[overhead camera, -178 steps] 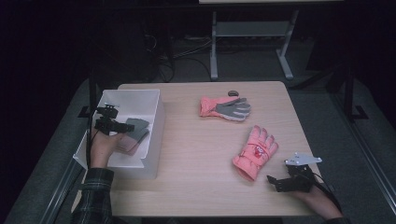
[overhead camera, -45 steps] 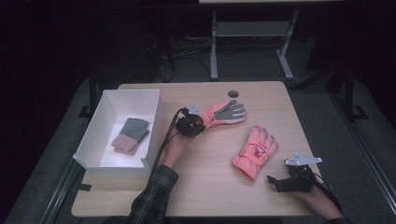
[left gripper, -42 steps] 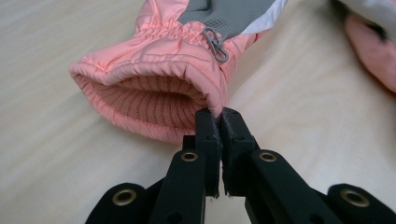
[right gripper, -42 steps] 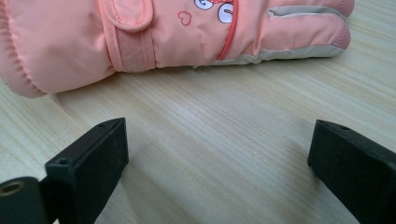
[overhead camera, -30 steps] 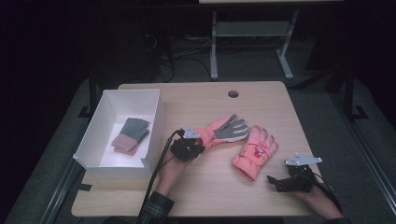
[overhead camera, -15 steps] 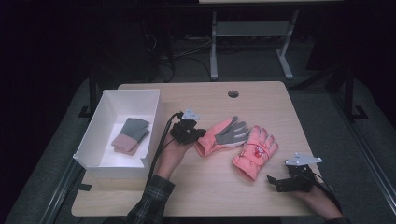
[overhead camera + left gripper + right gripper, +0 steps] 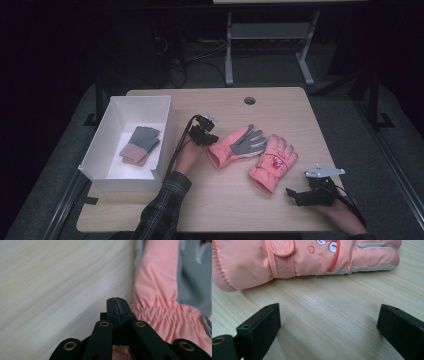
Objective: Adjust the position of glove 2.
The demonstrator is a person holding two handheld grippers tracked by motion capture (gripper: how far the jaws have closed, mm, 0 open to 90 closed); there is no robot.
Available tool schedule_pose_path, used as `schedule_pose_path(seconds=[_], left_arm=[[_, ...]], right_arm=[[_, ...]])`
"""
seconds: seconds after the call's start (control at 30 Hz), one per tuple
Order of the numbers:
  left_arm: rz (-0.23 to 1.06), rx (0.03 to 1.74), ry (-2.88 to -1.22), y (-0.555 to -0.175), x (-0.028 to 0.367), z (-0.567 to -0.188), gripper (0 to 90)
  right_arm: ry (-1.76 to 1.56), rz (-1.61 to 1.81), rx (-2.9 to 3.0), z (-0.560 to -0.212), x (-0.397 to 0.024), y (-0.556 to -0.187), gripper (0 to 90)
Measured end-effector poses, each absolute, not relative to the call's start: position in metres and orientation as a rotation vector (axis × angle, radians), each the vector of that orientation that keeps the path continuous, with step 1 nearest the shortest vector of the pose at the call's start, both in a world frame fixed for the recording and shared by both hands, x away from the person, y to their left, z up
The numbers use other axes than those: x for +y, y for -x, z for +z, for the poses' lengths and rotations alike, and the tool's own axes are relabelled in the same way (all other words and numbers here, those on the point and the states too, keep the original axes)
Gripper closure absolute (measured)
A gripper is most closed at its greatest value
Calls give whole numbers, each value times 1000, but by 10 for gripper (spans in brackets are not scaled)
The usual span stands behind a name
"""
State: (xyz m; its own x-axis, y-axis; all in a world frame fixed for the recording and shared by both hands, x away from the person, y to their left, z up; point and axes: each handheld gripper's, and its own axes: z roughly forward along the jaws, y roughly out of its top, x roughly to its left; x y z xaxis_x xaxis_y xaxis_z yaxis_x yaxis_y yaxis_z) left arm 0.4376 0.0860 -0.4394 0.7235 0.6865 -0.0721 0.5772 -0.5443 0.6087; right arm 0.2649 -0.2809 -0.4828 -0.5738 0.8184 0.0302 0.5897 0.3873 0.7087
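On the wooden table (image 7: 220,210), the white box (image 7: 105,165) on the left is the landmark; it already holds a grey-and-pink glove (image 7: 140,145). Just right of the box lies the palm-up pink glove (image 7: 235,146), long axis running away from the box, its cuff nearest; a second pink glove (image 7: 272,162) touches its far side. The left gripper (image 7: 203,134) (between box and cuff, much the nearer hand) has its jaws fully together, with nothing visibly pinched. The right gripper (image 7: 311,194), farthest away, rests wide open and empty.
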Motion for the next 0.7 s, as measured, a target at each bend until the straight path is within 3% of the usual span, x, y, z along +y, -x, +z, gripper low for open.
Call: schedule_pose_path(seconds=[0.7], left_arm=[[0,699,-2379,-369,87,-435,896]], right_arm=[[-1230,989,2325,-483,-281,-265,44]])
